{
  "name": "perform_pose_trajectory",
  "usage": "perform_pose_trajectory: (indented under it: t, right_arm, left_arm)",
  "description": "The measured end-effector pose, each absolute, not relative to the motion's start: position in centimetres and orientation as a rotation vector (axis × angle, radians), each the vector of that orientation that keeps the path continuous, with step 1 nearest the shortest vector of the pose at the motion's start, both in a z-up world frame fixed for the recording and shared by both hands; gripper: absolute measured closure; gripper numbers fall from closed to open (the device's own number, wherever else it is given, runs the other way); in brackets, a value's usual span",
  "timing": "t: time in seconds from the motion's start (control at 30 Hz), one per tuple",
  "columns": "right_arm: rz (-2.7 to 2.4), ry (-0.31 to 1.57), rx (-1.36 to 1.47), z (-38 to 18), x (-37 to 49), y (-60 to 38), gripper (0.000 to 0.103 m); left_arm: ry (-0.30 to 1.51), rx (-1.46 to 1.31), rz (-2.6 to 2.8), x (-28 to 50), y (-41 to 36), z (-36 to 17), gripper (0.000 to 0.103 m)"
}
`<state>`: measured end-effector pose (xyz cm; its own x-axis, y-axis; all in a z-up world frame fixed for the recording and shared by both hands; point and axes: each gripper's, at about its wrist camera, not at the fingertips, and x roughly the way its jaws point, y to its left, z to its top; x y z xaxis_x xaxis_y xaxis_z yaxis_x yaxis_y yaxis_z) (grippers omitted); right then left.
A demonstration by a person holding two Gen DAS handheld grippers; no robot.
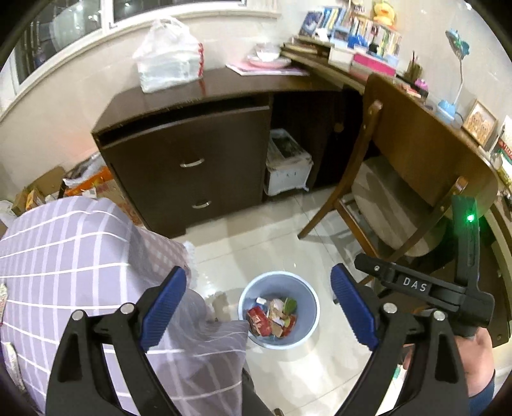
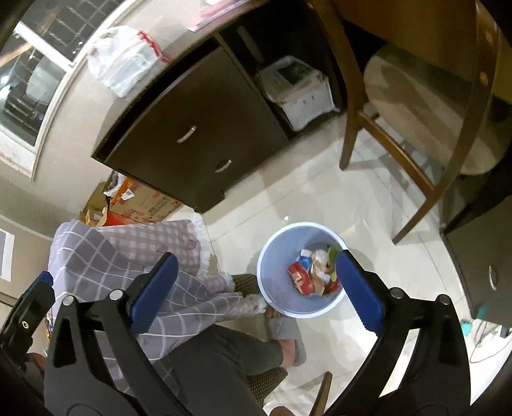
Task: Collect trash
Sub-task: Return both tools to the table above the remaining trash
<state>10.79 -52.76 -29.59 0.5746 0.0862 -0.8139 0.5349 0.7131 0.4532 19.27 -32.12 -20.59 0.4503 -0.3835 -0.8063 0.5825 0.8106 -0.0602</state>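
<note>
Pale blue round bin [image 1: 279,308] [image 2: 302,269], upright on tiled floor, holding mixed trash [image 1: 272,316] [image 2: 315,272]: red wrapper, white paper, green scrap, loosely heaped at bottom

Each claw [image 1: 258,308] has black arms with silver screws and ribbed blue pads [image 1: 164,307]. The right claw [image 2: 257,289] carries white "DAS" lettering and a green light.

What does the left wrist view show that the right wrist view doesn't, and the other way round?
Only the left wrist view: the desk top with books, a lamp, a photo frame, and the right gripper's body at the right edge.
Only the right wrist view: the person's leg and slippered foot.
Both: the blue bin with wrappers inside, the dark cabinet, plastic bag, chair, checked cloth. Each view's own gripper stands open and empty.
</note>
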Motion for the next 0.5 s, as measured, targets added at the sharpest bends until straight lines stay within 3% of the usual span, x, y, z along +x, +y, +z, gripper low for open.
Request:
perform_pose_trajectory:
  t: [0.5]
  right_arm:
    - [-0.144,0.807,0.555,-18.3,12.6,-44.4,0.006]
  left_arm:
    - [0.770,0.095,-0.532,17.0,-22.1,-13.4,0.010]
